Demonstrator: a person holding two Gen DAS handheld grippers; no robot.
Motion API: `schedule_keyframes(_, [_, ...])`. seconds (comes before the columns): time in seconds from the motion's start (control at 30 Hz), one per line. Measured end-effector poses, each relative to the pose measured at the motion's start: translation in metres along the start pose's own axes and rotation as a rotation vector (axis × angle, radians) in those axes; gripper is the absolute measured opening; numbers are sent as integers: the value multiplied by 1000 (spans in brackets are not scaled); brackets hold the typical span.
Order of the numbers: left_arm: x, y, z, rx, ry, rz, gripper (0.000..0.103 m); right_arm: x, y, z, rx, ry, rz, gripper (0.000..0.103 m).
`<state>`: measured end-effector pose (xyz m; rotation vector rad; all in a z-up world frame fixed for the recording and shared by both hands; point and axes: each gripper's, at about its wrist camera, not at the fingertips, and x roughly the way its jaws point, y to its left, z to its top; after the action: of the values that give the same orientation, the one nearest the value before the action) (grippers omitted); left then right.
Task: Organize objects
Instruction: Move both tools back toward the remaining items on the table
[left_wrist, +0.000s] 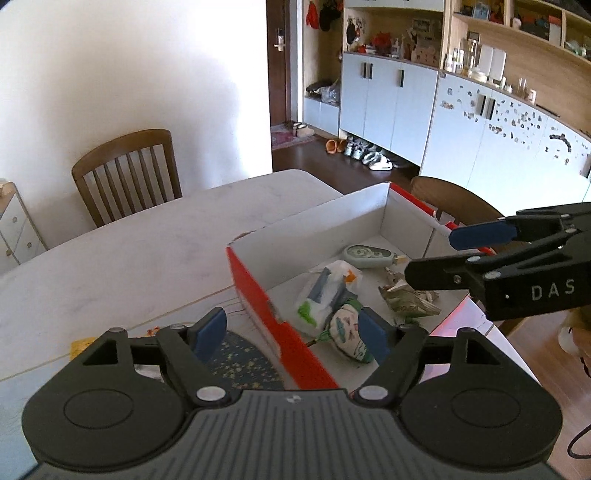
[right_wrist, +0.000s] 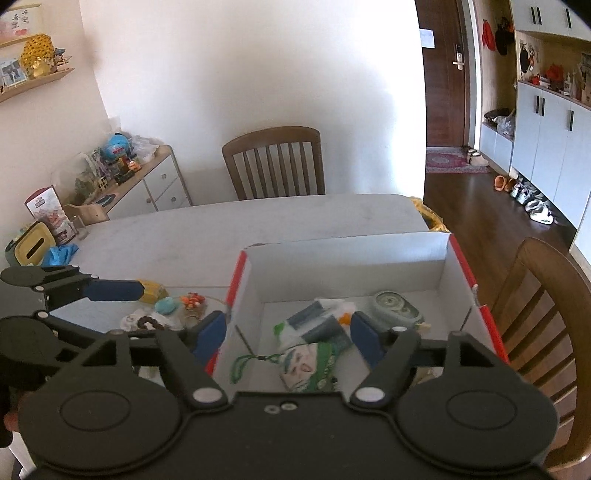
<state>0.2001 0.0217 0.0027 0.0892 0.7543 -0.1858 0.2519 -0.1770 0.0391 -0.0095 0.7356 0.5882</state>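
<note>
Both grippers seen wide apart, nothing held: left gripper (left_wrist: 291, 334), right gripper (right_wrist: 288, 334). One red-sided box (right_wrist: 463, 258) seen on table (right_wrist: 258, 221), four items counted inside, one fabric pouch (right_wrist: 306, 365) among them. Two chairs noted.

White letters "DAS" on the black body of the right tongs (left_wrist: 432, 258)
</note>
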Motion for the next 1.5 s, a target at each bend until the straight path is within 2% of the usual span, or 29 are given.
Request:
schedule_keyframes(0.27, [-23, 32, -15, -37, -20, 7, 86, -5, 31, -12, 4, -19, 13, 89])
schedule_keyframes(0.43, [-32, 52, -24, -64, -28, 8, 86, -5, 52, -19, 12, -39, 18, 98])
schedule_keyframes(0.57, [-39, 66, -33, -78, -35, 1, 87, -5, 68, -24, 9, -70, 6, 101])
schedule_keyframes(0.63, [-42, 73, -37, -83, -40, -1, 87, -5, 76, -26, 5, -80, 0, 102])
schedule_keyframes(0.77, [-47, 85, -46, -96, -48, 2, 98, -3, 89, -28, 8, -85, 0, 102])
schedule_keyframes(0.97, [-50, 107, -60, -124, -59, 3, 103, 4, 108, -32, 7, -67, 0, 102])
schedule_keyframes(1.17, [-50, 129, -78, -145, -52, 10, 103, 14, 125, -35, -9, -50, -2, 102])
schedule_keyframes(1.3, [-49, 141, -90, -138, -59, 43, 103, 22, 135, -34, -16, -39, -2, 102])
schedule_keyframes(1.5, [-40, 161, -105, -178, -21, 27, 103, 41, 145, -32, -31, 0, 2, 101])
